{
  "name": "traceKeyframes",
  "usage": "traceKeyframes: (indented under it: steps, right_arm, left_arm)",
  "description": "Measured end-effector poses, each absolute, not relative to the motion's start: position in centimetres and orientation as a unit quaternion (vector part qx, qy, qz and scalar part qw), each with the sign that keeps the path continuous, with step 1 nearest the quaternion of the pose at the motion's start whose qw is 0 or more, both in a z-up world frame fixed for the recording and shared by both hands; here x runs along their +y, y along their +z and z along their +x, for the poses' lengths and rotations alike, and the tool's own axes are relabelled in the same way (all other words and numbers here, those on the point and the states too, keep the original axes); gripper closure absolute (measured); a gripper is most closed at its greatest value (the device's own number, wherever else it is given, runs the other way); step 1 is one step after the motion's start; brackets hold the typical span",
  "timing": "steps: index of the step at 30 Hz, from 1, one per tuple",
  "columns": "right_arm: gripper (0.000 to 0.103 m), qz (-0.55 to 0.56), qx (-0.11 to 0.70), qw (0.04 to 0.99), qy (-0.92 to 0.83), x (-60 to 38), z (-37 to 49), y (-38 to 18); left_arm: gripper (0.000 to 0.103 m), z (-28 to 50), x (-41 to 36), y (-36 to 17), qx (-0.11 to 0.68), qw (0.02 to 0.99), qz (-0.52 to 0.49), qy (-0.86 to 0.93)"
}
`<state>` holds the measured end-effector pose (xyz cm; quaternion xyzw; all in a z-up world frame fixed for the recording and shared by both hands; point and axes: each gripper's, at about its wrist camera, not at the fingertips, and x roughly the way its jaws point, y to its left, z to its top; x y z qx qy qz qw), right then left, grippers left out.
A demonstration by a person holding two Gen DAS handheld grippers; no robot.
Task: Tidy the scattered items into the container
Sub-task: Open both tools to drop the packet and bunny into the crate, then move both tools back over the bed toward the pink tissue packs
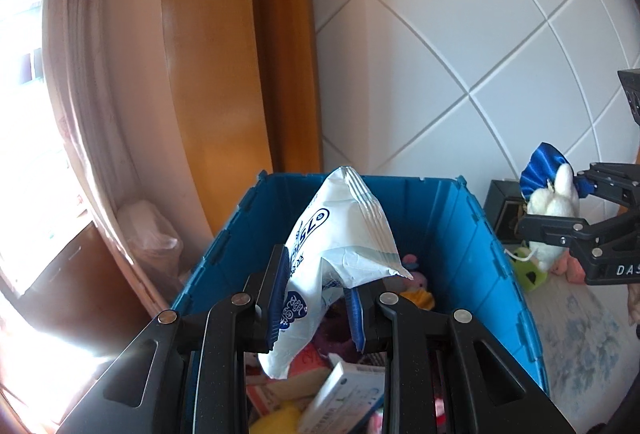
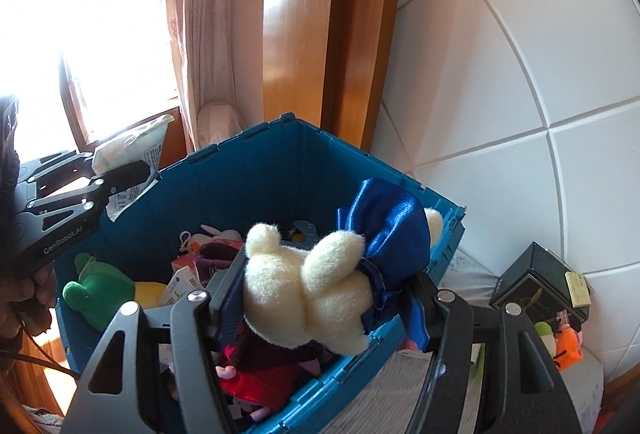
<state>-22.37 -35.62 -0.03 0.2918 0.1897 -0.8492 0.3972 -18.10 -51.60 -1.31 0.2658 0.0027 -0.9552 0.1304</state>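
Blue crate (image 1: pixel 476 234) fills my left wrist view; my left gripper (image 1: pixel 316 298) has its fingers closed on a white wipes packet (image 1: pixel 340 246) held above the crate's toys. To the right, the right gripper (image 1: pixel 576 209) pinches a cream plush (image 1: pixel 554 201).

From my right wrist view, that plush (image 2: pixel 320 282) sits clamped over the crate's near rim (image 2: pixel 360 358), a green frog toy (image 2: pixel 100 290) inside.

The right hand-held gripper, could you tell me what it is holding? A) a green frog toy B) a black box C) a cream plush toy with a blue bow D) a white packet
C: the right hand-held gripper is shut on the cream plush toy, above the blue crate.
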Motion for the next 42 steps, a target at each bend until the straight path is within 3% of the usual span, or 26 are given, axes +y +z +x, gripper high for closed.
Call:
traceKeyframes:
  steps: [10,12,13,14,15,16,42]
  right_arm:
    - [0.039,0.315,0.169,0.397,-0.845,-39.5,-26.3,-0.1]
    - [0.032,0.313,0.167,0.392,-0.849,-40.1,-27.3,0.1]
    - [0.028,0.310,0.169,0.388,-0.852,-40.5,-27.8,0.2]
    - [0.017,0.309,0.172,0.384,-0.853,-40.8,-28.2,0.2]
    - [0.008,0.307,0.171,0.382,-0.855,-40.8,-28.3,0.2]
    - [0.007,0.305,0.165,0.384,-0.856,-40.7,-28.3,0.3]
    - [0.006,0.304,0.159,0.393,-0.853,-35.9,-24.2,-0.8]
  left_arm:
    - [0.077,-22.3,-54.1,-1.4,-0.003,0.132,0.268,-0.954]
    - [0.074,-23.1,-55.0,-1.1,0.005,0.138,0.256,-0.957]
    - [0.050,-23.6,-55.6,-0.9,0.015,0.138,0.249,-0.958]
    - [0.000,-24.1,-56.2,-1.0,0.022,0.137,0.254,-0.957]
    - [0.004,-24.4,-56.7,-1.0,0.030,0.135,0.253,-0.957]
    - [0.002,-24.4,-57.1,-0.9,0.035,0.137,0.252,-0.957]
    - [0.002,-19.7,-52.9,-1.5,0.012,0.122,0.265,-0.956]
